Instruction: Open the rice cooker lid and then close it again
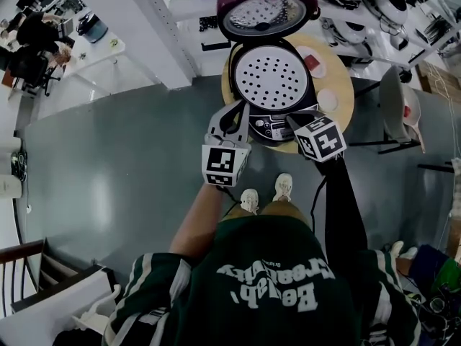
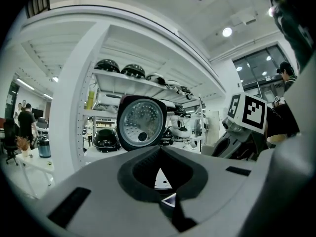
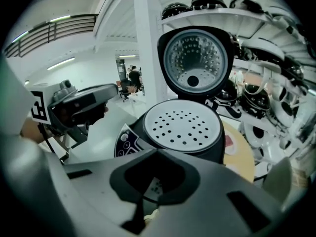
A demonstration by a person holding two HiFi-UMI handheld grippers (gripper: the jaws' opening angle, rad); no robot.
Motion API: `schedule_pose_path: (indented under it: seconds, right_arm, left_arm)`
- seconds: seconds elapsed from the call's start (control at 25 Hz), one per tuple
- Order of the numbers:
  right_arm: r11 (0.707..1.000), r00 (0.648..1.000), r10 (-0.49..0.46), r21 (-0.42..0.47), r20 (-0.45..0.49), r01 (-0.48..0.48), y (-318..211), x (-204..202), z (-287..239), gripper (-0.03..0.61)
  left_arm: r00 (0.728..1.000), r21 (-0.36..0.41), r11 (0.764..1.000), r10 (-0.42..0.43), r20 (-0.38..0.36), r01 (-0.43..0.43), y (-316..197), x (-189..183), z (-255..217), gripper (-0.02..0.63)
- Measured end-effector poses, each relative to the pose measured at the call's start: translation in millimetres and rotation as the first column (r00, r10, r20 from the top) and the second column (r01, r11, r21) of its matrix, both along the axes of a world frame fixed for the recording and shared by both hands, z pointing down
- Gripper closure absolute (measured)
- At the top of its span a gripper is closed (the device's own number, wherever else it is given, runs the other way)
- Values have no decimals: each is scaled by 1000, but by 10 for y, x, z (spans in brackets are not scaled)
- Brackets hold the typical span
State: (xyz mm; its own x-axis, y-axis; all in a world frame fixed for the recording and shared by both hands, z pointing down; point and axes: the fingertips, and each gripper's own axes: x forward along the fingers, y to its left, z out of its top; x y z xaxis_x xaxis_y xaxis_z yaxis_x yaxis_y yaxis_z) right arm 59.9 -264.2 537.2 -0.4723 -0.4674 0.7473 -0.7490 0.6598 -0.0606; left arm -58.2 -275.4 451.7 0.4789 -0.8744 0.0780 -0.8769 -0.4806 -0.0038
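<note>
The black rice cooker stands on a round wooden table with its purple-rimmed lid swung up and open. A white perforated tray covers the pot. My left gripper is at the cooker's front left, shut on nothing. My right gripper is over the control panel at the front right, shut and empty too. In the left gripper view the raised lid stands beyond the closed jaws. The right gripper view shows the cooker, the lid and the left gripper at the left.
White shelves holding several other cookers stand right behind the table. A small red item and a pale dish lie on the table's right part. A chair stands to the right. Grey floor lies to the left.
</note>
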Motion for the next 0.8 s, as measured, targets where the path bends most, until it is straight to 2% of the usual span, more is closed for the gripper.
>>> schedule_pose_path:
  seconds: [0.6,0.8]
  right_arm:
    - [999,994,38,16,105,-40,-49,12,-71,574]
    - [992,986,32,115,166,-52,-265,-15,-409,574]
  left_arm:
    - [1000,2,1000,-13,11,13,-190,31,-159,614]
    - [999,-9,999,-41,-7,41,-350,-31,-324,614]
